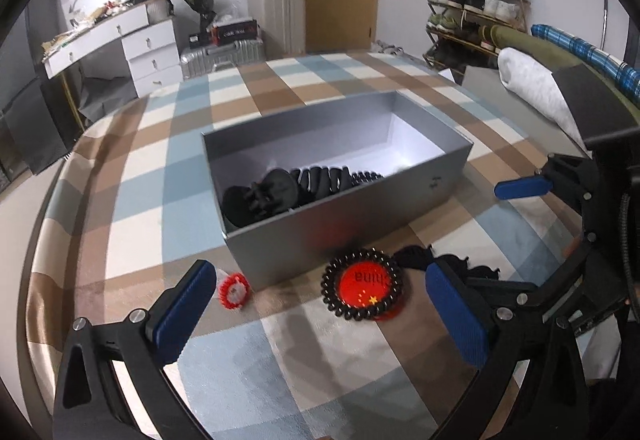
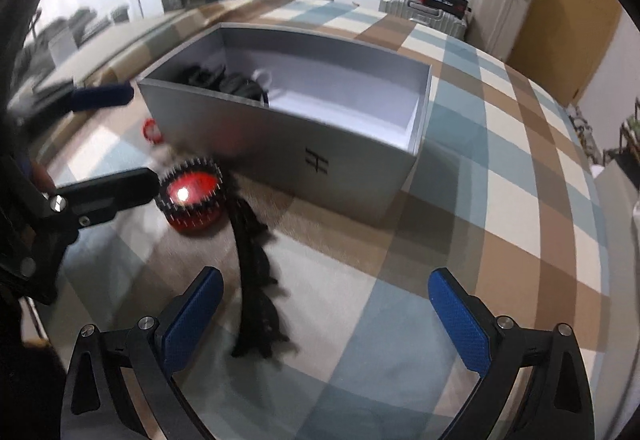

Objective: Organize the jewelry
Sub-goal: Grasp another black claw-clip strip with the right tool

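A grey box (image 1: 352, 236) is set open-topped at mid-frame on a checked cloth (image 1: 132, 200), presumably so pieces can be dropped in; black hair clips (image 1: 280, 192) are already gathered inside. A dark bead bracelet (image 1: 362, 283) ringing a red disc (image 1: 364, 282), a small red ring (image 1: 234, 290) and a black lace band (image 2: 256, 280) are left outside, at lower centre. The left tool (image 1: 320, 308) is spread wide, nothing gripped. The right tool (image 2: 326, 314) is likewise spread, empty, beside the band.

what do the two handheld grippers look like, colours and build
Both match: the left gripper and right gripper have black angular linkage arms joined by round silver bolts, each ending in two flat fingers faced with textured blue pads. A black ribbed cable runs along the right gripper's body in the left wrist view. No sleeve can be made out.
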Demonstrator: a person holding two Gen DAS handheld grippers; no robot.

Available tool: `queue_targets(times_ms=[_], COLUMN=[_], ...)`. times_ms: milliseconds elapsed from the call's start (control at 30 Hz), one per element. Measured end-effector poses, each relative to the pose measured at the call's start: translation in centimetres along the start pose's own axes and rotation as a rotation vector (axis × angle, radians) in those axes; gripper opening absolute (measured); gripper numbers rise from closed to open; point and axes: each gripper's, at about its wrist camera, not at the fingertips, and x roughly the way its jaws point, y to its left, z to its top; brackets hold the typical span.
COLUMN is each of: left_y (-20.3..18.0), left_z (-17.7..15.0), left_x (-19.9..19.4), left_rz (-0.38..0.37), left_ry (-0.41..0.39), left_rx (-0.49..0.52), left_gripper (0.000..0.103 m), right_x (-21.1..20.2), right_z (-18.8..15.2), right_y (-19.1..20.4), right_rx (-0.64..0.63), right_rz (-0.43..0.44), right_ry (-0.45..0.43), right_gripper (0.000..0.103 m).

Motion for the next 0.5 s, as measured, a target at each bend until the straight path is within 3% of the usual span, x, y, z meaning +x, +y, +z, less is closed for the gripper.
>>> queue_targets(times_ms=[100, 333, 500], left_y=[0.0, -0.1, -0.5], left_z=[-0.2, -0.6, -0.9], left_x=[0.2, 0.6, 1.0], left_rz=[-0.006, -0.029, -0.041], left_ry=[0.019, 0.052, 0.072], left_rx=[0.001, 0.002, 0.018], left_gripper=[0.102, 0.102, 0.102], right_x=[0.3, 0.4, -0.7], right_z=[-0.5, -0.6, -0.4], right_y=[-0.9, -4.8, -4.9], right_rx=[-0.010, 0.156, 0.168], right_rz=[-0.022, -0.119, -0.005], right_ry=[0.022, 0.018, -0.014], right_gripper=[0.103, 0.103, 0.103])
